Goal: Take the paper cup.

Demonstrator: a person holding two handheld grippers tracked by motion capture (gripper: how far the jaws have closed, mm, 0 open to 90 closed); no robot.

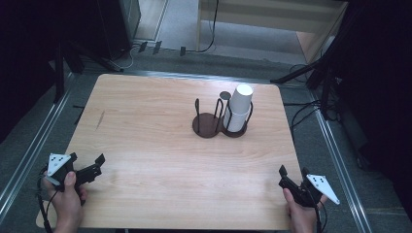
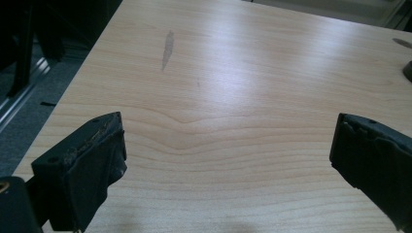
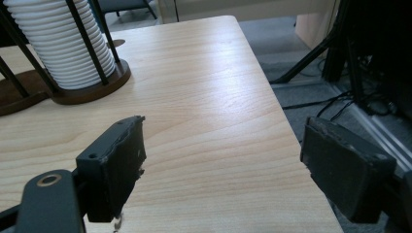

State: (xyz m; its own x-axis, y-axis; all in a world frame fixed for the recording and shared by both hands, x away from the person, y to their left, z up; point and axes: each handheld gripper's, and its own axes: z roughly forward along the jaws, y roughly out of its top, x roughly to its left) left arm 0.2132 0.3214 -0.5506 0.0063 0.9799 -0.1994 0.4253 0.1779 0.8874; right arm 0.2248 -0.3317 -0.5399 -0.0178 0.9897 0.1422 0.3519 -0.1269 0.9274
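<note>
Worktop (image 1: 160, 145) is pale wood grain, smooth with a soft sheen. Ahead of the right hand-held gripper (image 3: 223, 160), the ribbed white cup stack (image 3: 58, 43) looks matt, sitting in thin black wire on a dark glossy wooden holder (image 3: 92, 90). Jaw pads look worn, rough rubber.

A recording lab, from where I sit at the controls.

I see a bare wooden surface (image 1: 160, 145) standing alone on grey carpet (image 1: 311, 136), boxed in by metal floor rails (image 1: 340, 160) on both sides. Black stand legs (image 1: 311, 73) brace around it, loose cables (image 1: 301, 114) trail across the carpet, and dark equipment sits in the far left corner. Past the surface, pale wooden furniture (image 1: 272, 17) lines the back. Nothing homely here: it reads as a staged test bay built for filming.
</note>
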